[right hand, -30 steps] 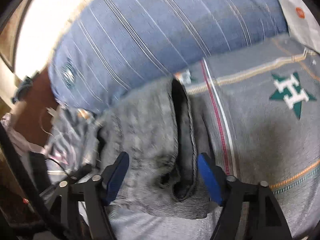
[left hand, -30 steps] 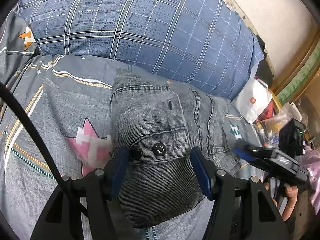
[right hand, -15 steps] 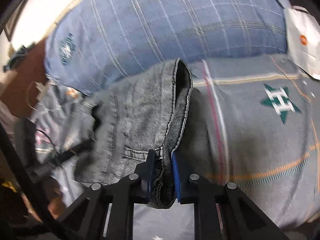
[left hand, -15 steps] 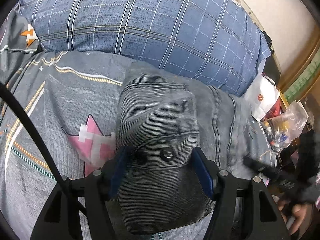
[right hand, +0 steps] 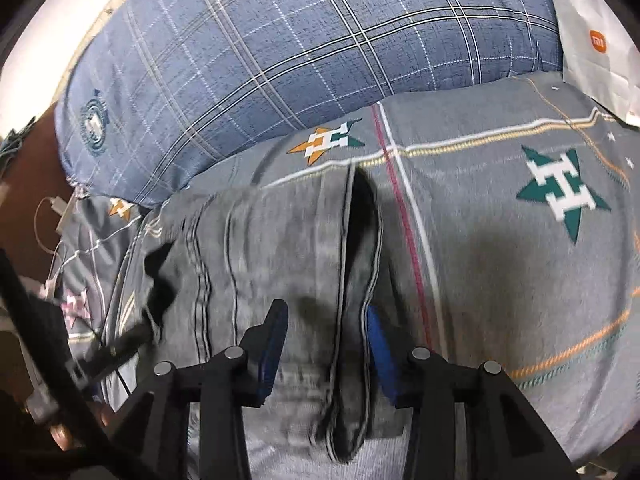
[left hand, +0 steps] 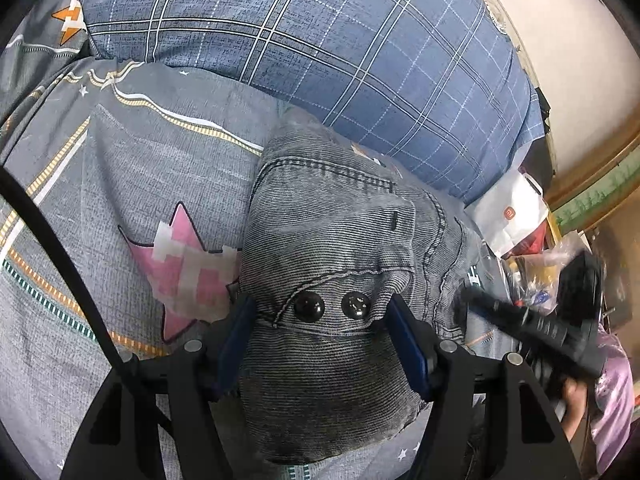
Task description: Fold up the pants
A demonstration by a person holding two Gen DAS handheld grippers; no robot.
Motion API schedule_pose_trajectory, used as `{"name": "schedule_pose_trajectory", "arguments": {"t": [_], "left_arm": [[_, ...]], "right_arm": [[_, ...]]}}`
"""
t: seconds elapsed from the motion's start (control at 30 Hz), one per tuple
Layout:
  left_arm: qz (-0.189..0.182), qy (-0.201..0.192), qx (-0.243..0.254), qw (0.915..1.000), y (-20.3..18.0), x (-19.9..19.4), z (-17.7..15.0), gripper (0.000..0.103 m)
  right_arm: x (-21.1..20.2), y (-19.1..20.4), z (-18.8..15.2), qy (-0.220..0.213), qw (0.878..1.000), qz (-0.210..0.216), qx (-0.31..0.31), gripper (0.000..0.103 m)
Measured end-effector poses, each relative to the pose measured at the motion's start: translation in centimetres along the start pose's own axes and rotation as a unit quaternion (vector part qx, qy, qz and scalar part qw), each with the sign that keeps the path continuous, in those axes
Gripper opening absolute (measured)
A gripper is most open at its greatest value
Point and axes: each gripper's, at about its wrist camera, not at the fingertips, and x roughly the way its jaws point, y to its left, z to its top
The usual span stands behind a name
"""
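Observation:
Grey denim pants (left hand: pixel 328 240) lie folded on the bed in front of a plaid pillow. My left gripper (left hand: pixel 320 336) stands open over their near end, its blue pads (left hand: pixel 236 332) flanking a bunch of denim with two dark buttons (left hand: pixel 332 306). In the right wrist view the pants (right hand: pixel 260 248) spread to the left, with a thick folded edge (right hand: pixel 360 240) on their right side. My right gripper (right hand: pixel 326 340) straddles that edge; its jaws are opening and the pads no longer press it. It also shows blurred in the left wrist view, the right gripper (left hand: pixel 532 328) held by a hand (left hand: pixel 576 400).
A grey bed sheet (right hand: pixel 520 280) with star prints lies under everything. A big blue plaid pillow (left hand: pixel 320 48) lies right behind the pants. A white paper bag (left hand: pixel 512 212) and loose clutter sit at the bed's right edge. A white cable (right hand: pixel 52 216) hangs at the left.
Half a second ago my right gripper was shut on the folded edge; now its jaws are apart and the edge lies lower. The left gripper stayed over the buttons.

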Motion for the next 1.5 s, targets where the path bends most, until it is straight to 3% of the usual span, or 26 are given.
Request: {"name": "schedule_pose_trajectory", "arguments": {"t": [0.07, 0.13, 0.17, 0.23, 0.3, 0.37, 0.47, 0.6, 0.67, 0.7, 0.77, 0.8, 0.87, 0.97, 1.07, 1.17, 1.23, 1.4, 1.5], "left_arm": [[-0.005, -0.006, 0.0, 1.0, -0.1, -0.5, 0.4, 0.067], [-0.01, -0.019, -0.013, 0.9997, 0.4, -1.3, 1.1, 0.067], [-0.014, -0.025, -0.026, 0.9993, 1.0, -1.6, 1.6, 0.068], [-0.018, -0.024, -0.055, 0.998, 2.4, -1.4, 2.2, 0.068], [-0.023, -0.001, -0.082, 0.9964, 3.9, 0.0, 2.2, 0.068], [-0.053, 0.018, -0.117, 0.9915, 5.0, 1.3, 2.0, 0.067], [-0.089, 0.037, -0.135, 0.9861, 5.2, 2.6, 2.2, 0.067], [-0.076, 0.047, -0.128, 0.9878, 4.5, 3.1, 2.4, 0.065], [-0.061, 0.055, -0.129, 0.9882, 4.1, 3.3, 2.6, 0.064], [-0.05, 0.059, -0.129, 0.9886, 3.9, 3.3, 2.8, 0.058], [-0.023, 0.07, -0.132, 0.9886, 3.3, 3.4, 3.4, 0.056], [-0.012, 0.077, -0.128, 0.9887, 2.7, 3.8, 3.9, 0.056], [0.008, 0.088, -0.119, 0.9889, 1.9, 4.3, 4.2, 0.056], [-0.014, 0.089, -0.096, 0.9913, 1.8, 5.1, 4.3, 0.057], [-0.069, 0.065, -0.134, 0.9864, 3.8, 5.7, 3.6, 0.054], [-0.063, 0.064, -0.126, 0.988, 2.9, 5.4, 3.8, 0.037], [-0.057, 0.05, -0.106, 0.9915, 1.7, 4.6, 3.7, 0.027], [-0.083, -0.009, -0.051, 0.9952, -1.8, 0.8, 4.2, 0.024], [-0.069, -0.042, -0.025, 0.9964, -2.9, -1.5, 4.6, 0.024]], "right_arm": [[0.2, -0.1, 1.3, 0.001, 1.0, -0.006, 0.011, 0.049], [0.4, -0.5, 2.6, 0.0, 1.0, 0.015, 0.024, 0.071], [0.5, -0.8, 2.7, -0.004, 0.999, 0.03, 0.03, 0.075], [1.3, -1.8, 2.6, -0.017, 0.996, 0.072, 0.048, 0.076], [2.8, -3.3, 1.6, 0.004, 0.992, 0.099, 0.078, 0.076], [3.6, -4.5, 1.2, 0.036, 0.989, 0.105, 0.1, 0.076], [2.8, -6.1, 1.4, 0.041, 0.986, 0.105, 0.123, 0.076], [3.2, -7.2, 1.4, 0.053, 0.977, 0.147, 0.144, 0.075], [4.2, -7.1, 1.1, 0.074, 0.979, 0.131, 0.14, 0.075], [4.7, -6.9, 1.0, 0.078, 0.979, 0.125, 0.137, 0.075], [4.7, -6.1, 1.0, 0.07, 0.984, 0.115, 0.119, 0.065], [4.5, -5.8, 1.1, 0.065, 0.985, 0.111, 0.111, 0.048], [4.1, -5.5, 1.1, 0.063, 0.986, 0.114, 0.106, 0.042], [4.3, -4.8, 0.9, 0.071, 0.987, 0.109, 0.091, 0.04], [5.5, -4.8, 1.0, 0.085, 0.987, 0.099, 0.091, 0.047], [5.2, -4.4, 1.0, 0.071, 0.989, 0.095, 0.087, 0.037], [4.6, -3.3, 0.9, 0.055, 0.992, 0.094, 0.065, 0.022], [2.0, 0.5, 0.9, -0.002, 0.994, 0.109, -0.003, 0.017], [0.6, 3.0, 0.7, -0.027, 0.993, 0.107, -0.041, 0.017]]}}
